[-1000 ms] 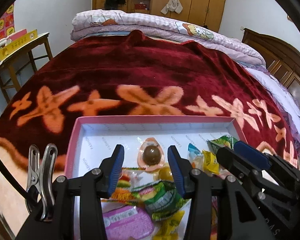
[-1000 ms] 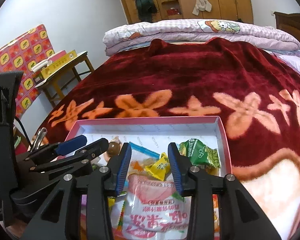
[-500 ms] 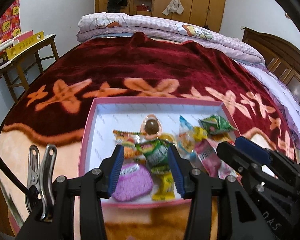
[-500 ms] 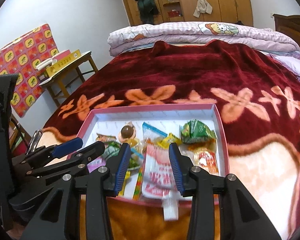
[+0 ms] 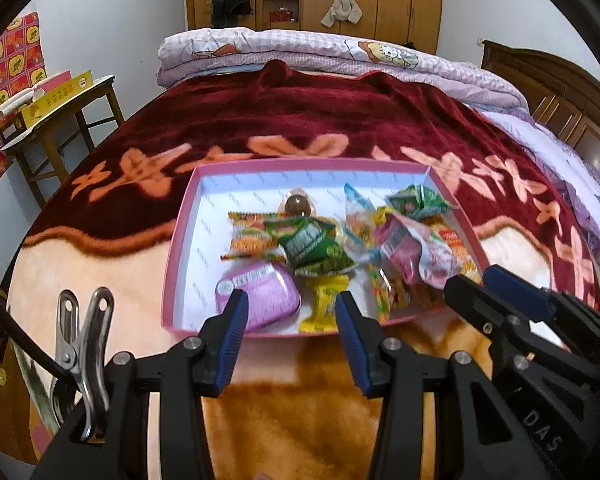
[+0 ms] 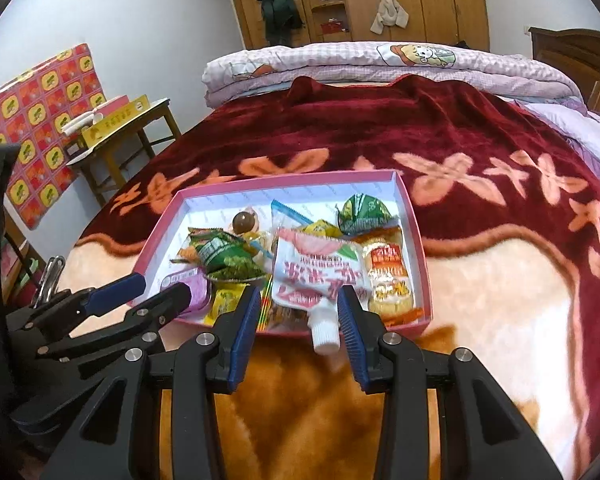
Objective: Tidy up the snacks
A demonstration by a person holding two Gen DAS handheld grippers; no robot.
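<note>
Both claws parted and empty: left gripper (image 5: 288, 316) and right gripper (image 6: 298, 312) hang side by side short of the pink tray (image 5: 180, 236), which lies ahead of the fingertips on the bed blanket (image 6: 480, 280). Snacks all sit inside the tray, heaped toward its right; judged nearly done, perhaps only tidying left. White spout pouch (image 6: 320, 276), directly ahead of the right claw, carries red Chinese print, unreadable; "DAS" shows on the right gripper's body.
</note>
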